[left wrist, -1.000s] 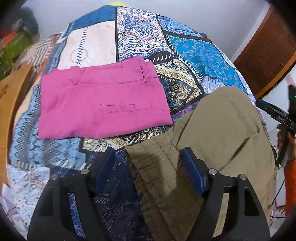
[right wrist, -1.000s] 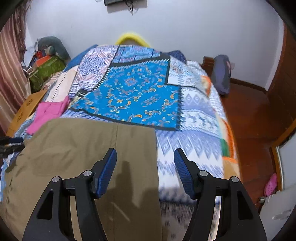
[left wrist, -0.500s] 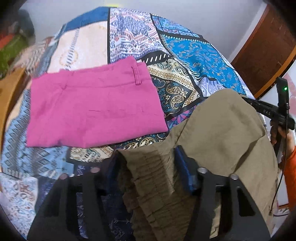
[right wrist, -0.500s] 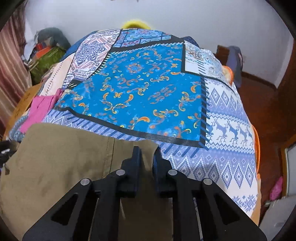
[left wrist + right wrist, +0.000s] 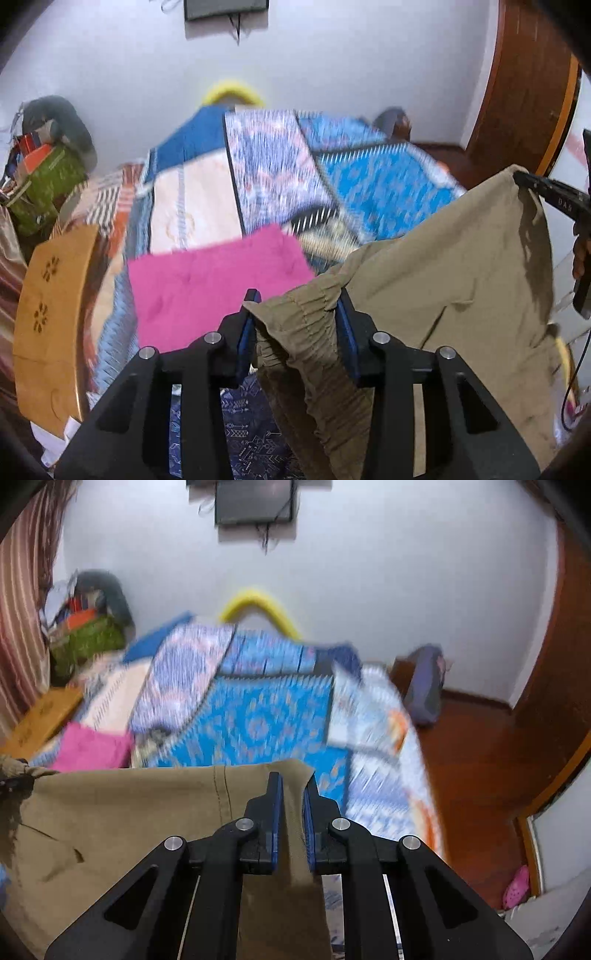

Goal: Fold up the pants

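Two views, the first along the left gripper [image 5: 297, 325]: blue-padded jaws, just closing, clamped on the bunched elastic waistband of the olive-khaki cotton pants [image 5: 450, 280], lifted clear of the patchwork-patterned bedspread [image 5: 266, 170] with a folded magenta garment [image 5: 218, 284] flat on it behind, and the far waist corner pinched by the right gripper [image 5: 524, 181] at the right edge. Then along the right gripper [image 5: 293, 812]: black fingers [image 5: 275, 812] shut tight on a thin khaki corner, cloth stretched leftward, bedspread blurred beyond, wooden floor [image 5: 476, 760] to the right.
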### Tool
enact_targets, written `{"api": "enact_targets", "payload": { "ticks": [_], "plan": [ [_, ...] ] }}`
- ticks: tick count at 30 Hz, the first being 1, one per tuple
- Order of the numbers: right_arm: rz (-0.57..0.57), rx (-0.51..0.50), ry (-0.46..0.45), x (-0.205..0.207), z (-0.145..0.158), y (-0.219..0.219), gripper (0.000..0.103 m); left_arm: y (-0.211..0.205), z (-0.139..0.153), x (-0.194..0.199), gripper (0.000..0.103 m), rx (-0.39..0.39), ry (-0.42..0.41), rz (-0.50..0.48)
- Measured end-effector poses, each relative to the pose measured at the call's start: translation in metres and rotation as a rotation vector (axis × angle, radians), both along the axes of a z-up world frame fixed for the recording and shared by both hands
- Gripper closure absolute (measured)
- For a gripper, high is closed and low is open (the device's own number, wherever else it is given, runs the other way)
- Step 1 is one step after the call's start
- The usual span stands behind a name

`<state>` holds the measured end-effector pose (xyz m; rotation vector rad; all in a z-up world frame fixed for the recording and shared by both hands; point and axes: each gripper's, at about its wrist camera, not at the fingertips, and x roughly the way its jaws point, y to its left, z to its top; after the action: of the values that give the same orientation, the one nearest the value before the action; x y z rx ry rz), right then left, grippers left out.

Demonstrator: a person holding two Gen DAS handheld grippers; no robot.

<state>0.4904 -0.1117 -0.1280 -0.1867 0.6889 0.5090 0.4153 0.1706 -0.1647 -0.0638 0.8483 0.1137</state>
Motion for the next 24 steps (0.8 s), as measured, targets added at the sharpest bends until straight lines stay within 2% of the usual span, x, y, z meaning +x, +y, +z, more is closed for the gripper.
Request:
{"api": "enact_targets", "payload": {
  "ticks": [4,9,17,24],
  "plan": [
    [-0.004,0.043,-0.056,-0.025,0.043,-0.019,0.094,-0.014,0.029,-0.019,0.063,0.019,-0.059,-0.021],
    [-0.002,0.084,-0.073,-0.071,0.064,-0.048,0.094,-0.028,0.043,-0.052,0.063,0.011,-0.076,-0.052],
    [-0.004,0.166,-0.036,-0.139,0.062,-0.085,0.094,-0.049,0.045,-0.114,0.063,0.003,-0.068,-0.087],
    [0.01,0.181,0.01,-0.199,0.041,-0.105,0.094,-0.062,0.024,-0.173,0.063,-0.019,-0.041,-0.131]
  ]
}}
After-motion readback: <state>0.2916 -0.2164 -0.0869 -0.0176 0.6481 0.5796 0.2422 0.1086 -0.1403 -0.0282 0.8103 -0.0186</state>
